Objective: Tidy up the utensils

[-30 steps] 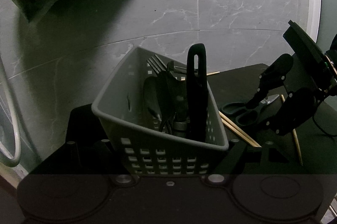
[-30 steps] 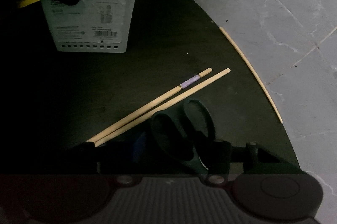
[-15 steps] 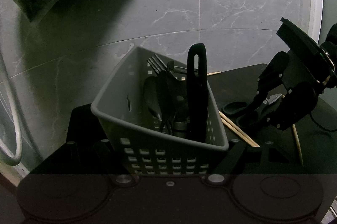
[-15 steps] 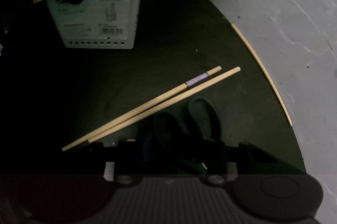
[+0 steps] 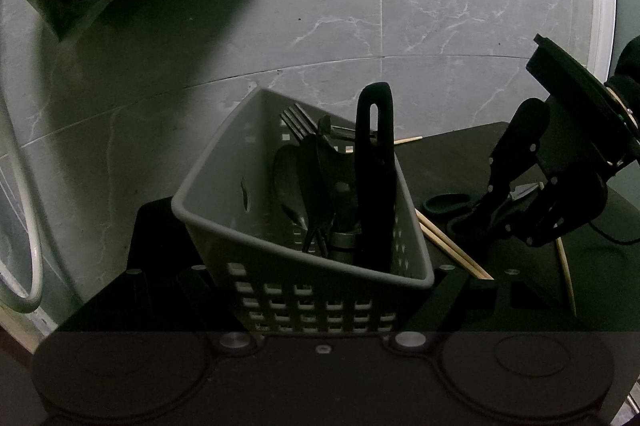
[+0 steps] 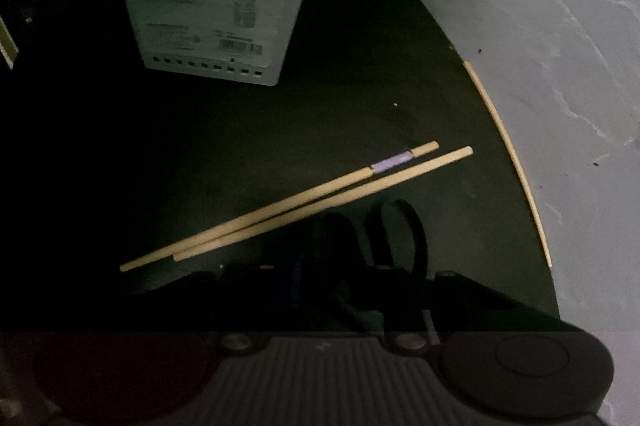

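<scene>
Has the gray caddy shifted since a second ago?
No. In the left wrist view the caddy, gripped by the left tongs, sits at the same spot against the floor's tile seam.

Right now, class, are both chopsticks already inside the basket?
No: the two chopsticks lie flat on the dark mat, apart from the basket.

Left wrist view sits close behind the basket (image 5: 304, 262), facing the floor; right wrist view looks steeply down, sharing the basket and chopsticks (image 6: 296, 202)
</scene>
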`<action>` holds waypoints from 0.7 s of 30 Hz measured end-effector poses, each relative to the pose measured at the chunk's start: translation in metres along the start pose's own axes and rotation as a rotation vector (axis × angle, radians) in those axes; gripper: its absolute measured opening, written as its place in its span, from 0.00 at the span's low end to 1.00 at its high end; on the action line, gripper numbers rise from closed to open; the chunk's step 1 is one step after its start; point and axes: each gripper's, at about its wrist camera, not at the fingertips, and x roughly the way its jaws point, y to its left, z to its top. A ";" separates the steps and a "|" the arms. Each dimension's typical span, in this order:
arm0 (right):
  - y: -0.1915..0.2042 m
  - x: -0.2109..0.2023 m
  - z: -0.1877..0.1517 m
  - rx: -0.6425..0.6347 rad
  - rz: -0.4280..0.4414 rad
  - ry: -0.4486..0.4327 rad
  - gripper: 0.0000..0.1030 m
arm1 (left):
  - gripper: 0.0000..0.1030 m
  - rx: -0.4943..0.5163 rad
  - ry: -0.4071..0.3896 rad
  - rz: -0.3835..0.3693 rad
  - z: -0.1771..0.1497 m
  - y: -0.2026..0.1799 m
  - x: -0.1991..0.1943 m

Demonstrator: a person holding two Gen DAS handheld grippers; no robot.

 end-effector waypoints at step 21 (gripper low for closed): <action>-0.044 -0.001 -0.010 0.164 0.146 -0.138 0.05 | 0.76 0.008 0.003 -0.002 0.000 0.001 0.000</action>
